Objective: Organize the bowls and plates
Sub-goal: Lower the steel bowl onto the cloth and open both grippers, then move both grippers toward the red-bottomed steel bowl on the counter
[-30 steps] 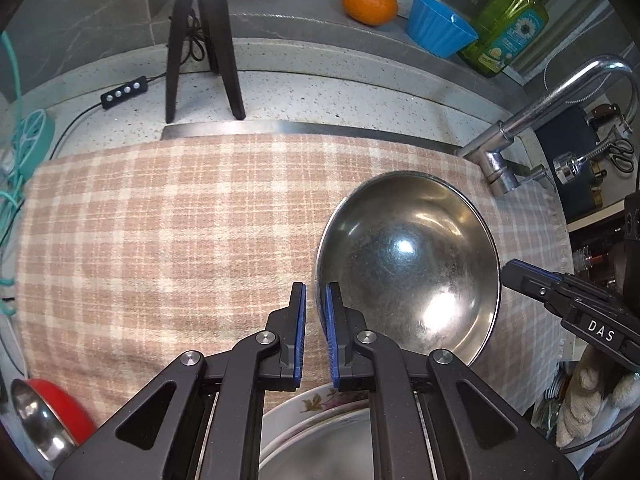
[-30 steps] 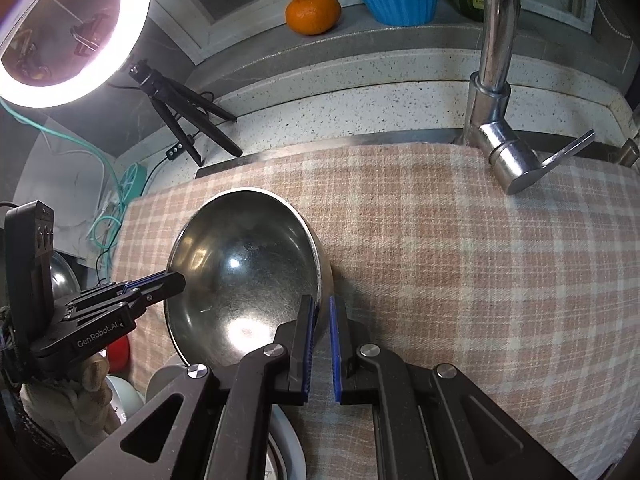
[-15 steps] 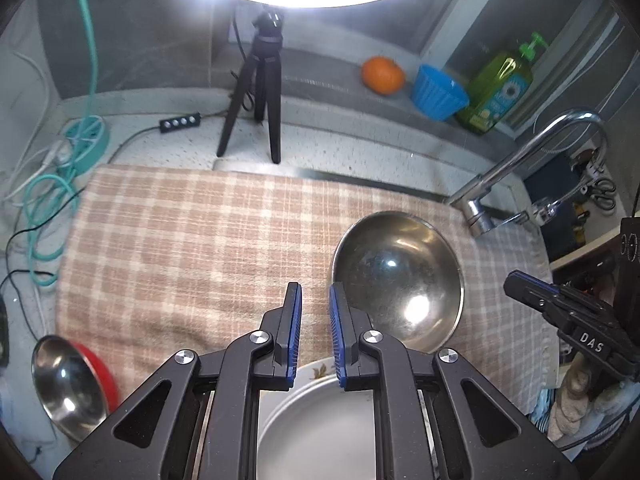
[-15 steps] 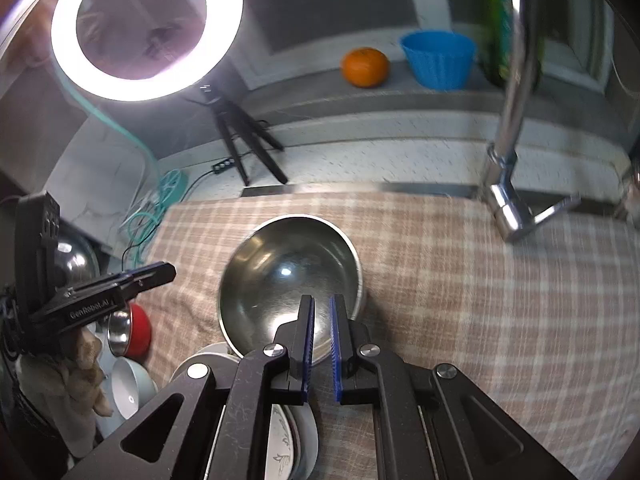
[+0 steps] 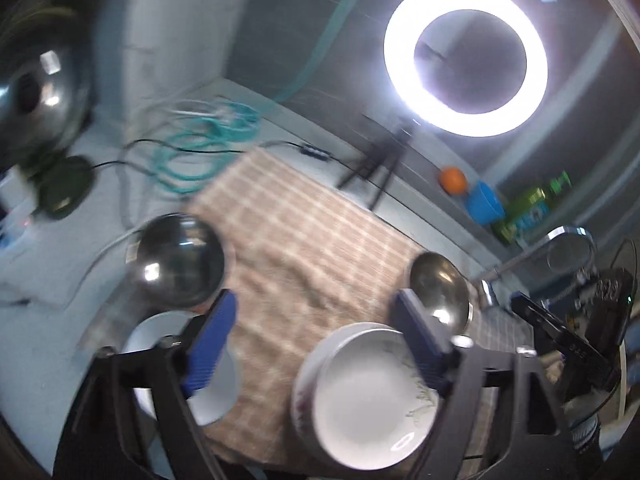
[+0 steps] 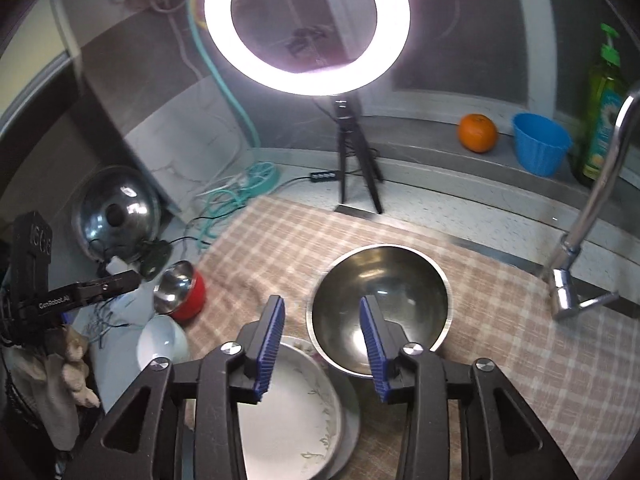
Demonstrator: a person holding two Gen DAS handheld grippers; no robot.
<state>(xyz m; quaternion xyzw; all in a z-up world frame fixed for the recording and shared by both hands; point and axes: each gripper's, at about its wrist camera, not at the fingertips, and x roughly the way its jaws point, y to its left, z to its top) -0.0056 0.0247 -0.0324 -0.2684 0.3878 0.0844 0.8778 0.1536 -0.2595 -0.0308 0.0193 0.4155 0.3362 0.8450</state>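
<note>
Jaws of the left gripper (image 5: 316, 336) are opening wide and empty above the checked cloth (image 5: 304, 240); those of the right gripper (image 6: 322, 344) are opening too, holding nothing. The steel bowl (image 6: 380, 312) sits mid-cloth just beside the stacked plates (image 6: 288, 408) at the near edge, with bare cloth to its right.

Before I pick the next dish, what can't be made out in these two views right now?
- Plate stack, right wrist view: count unreadable; gripper fingers cover its edges.
- Left wrist view: motion blur smears the checked cloth.
- White bowl, left wrist view: partly behind the left finger.
</note>
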